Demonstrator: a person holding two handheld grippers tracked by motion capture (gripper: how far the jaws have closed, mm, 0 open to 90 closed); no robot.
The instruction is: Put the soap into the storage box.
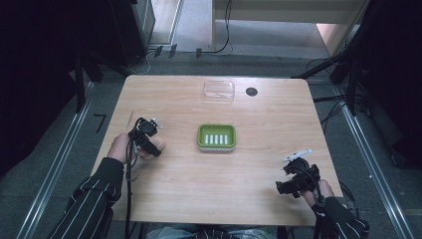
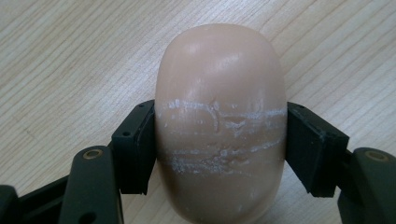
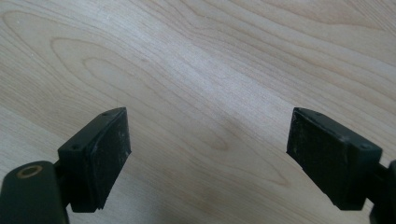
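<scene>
A peach-coloured oval bar of soap (image 2: 219, 126) with white scuff marks sits between the jaws of my left gripper (image 2: 219, 149), which is shut on its sides just above the wooden table. In the high view the left gripper (image 1: 152, 144) is at the table's left, with the soap (image 1: 158, 145) at its tip. A green soap dish (image 1: 216, 137) with a white slotted insert stands at the table's middle. My right gripper (image 3: 208, 158) is open over bare wood, and in the high view that right gripper (image 1: 293, 172) is near the front right corner.
A clear plastic lid or container (image 1: 219, 90) lies near the table's far edge, with a small dark round disc (image 1: 252, 91) to its right. The wooden table (image 1: 199, 189) has bare surface in front. Cables and dark stands surround the table on the floor.
</scene>
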